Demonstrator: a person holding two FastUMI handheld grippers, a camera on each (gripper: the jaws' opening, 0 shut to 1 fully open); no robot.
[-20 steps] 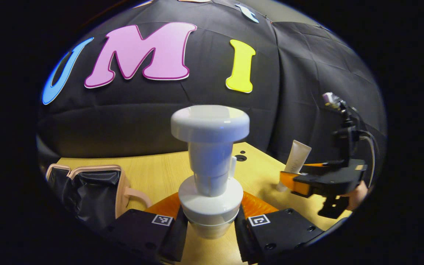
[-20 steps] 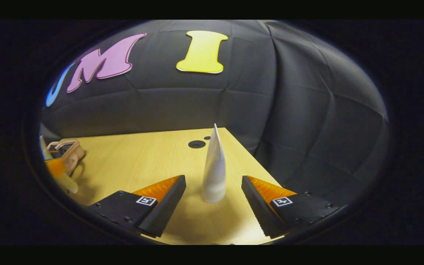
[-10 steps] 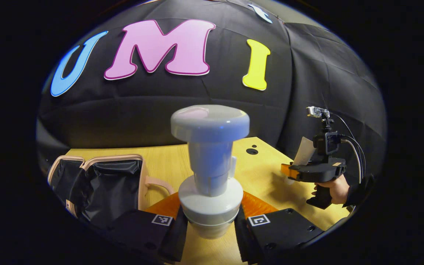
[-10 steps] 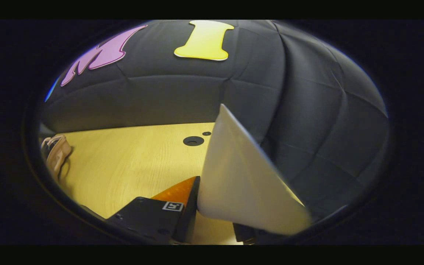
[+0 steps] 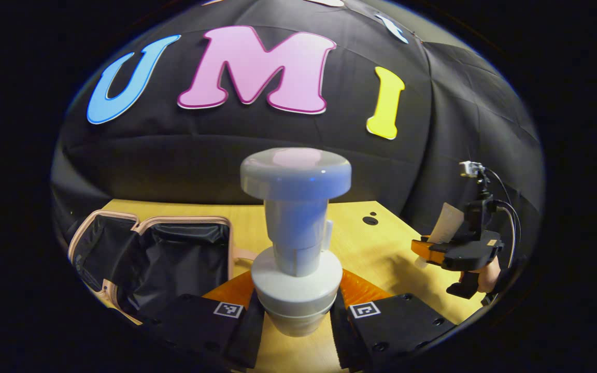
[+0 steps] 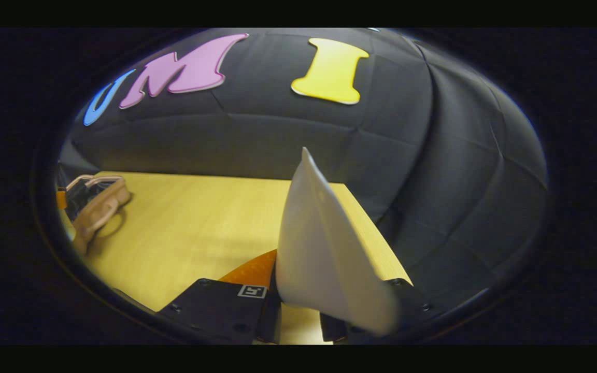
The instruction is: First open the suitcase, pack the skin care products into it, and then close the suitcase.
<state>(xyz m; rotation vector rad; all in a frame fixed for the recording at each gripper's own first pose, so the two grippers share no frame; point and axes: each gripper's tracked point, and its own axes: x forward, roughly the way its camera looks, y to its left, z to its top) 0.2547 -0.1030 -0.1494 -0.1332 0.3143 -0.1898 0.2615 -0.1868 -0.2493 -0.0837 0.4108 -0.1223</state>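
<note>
With our left tongs [image 5: 296, 324] clamping the bottle [image 5: 296, 243] and right tongs [image 6: 298, 324] pinching the tube [image 6: 324, 248], we risk tilted drops missing the suitcase [image 5: 174, 259] near the table's [image 5: 376, 248] left edge.

Left gripper view: rides low over worktop [image 5: 215, 228], faces booth wall; open suitcase [image 5: 174, 259] close at its left; right tongs [image 5: 425, 248] farther off at its right; right gripper view: low near worktop's [image 6: 189, 223] right edge, faces same wall; suitcase [image 6: 96, 207] far left; both views share worktop, suitcase, wall.
</note>
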